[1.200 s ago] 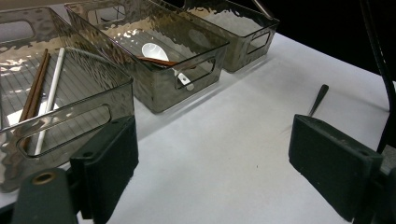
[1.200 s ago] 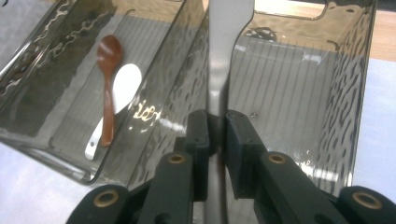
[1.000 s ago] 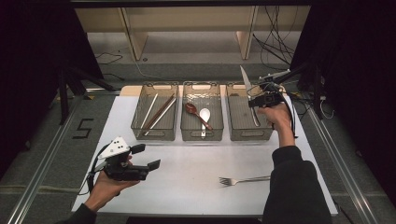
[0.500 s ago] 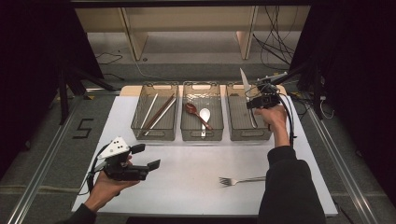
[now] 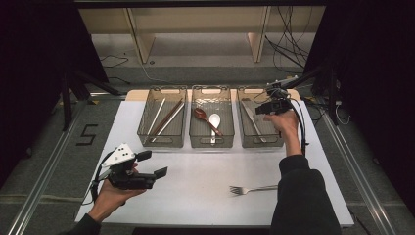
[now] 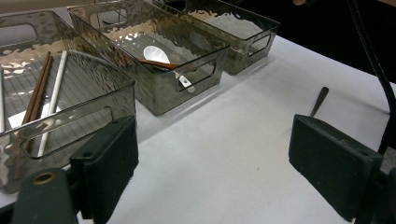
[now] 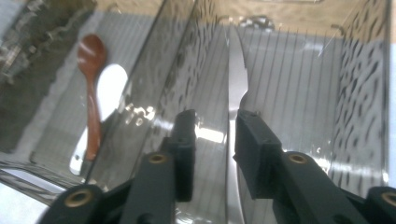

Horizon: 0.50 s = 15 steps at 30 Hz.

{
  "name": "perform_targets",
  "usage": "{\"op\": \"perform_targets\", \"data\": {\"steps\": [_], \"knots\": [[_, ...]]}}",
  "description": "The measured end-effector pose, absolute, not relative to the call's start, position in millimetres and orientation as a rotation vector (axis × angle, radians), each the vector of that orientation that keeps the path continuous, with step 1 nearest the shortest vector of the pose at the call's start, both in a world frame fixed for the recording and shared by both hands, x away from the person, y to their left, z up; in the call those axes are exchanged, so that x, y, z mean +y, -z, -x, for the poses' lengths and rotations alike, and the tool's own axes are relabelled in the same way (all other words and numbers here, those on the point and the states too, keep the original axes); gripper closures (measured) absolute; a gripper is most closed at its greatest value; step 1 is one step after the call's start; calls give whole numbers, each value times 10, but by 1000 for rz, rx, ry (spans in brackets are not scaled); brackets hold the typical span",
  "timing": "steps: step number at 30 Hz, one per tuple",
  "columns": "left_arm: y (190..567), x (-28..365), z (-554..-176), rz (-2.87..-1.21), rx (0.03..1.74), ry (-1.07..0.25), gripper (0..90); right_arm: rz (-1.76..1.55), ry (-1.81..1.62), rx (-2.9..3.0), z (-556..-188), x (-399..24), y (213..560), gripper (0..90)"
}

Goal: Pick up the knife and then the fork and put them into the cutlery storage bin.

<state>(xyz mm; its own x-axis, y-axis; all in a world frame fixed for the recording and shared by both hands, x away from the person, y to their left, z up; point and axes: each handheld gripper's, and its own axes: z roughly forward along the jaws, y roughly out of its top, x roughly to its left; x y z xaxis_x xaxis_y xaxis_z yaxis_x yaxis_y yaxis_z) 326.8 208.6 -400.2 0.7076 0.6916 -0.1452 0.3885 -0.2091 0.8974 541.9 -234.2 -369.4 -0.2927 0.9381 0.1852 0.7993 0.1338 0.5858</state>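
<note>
The right gripper [image 7: 212, 154] hangs over the right bin [image 5: 271, 139], its jaws having just been opening; they now stand a little apart with the knife [image 7: 236, 88] lying between them, and the pads do not press on it. The knife rests flat on the bin floor, its blade running away beyond the jaw tips. To the left of these jaws, past the bin wall, a brown spoon [image 7: 91, 79] lies across a white spoon [image 7: 112, 84]. The left gripper [image 6: 212, 163] hovers above the table [image 5: 205, 181], jaws spread wide with nothing between them; the fork [image 5: 252, 188] lies just beyond its right jaw.
</note>
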Motion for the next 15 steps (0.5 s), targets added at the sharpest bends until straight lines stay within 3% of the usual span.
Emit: {"op": "perform_targets", "data": {"steps": [3,7,15], "knots": [[4004,2085,-3269,-1833,850,-350,150,-1695,-917,2193,-5386,-2368,3658,616],[4005,2088,-3270,-1832,852,-349,150,-1666,-928,2196,-5326,-2387,3607,466],[4009,2090,-3270,-1831,854,-352,150,-1462,-976,2284,-5039,-2329,3429,376]]}}
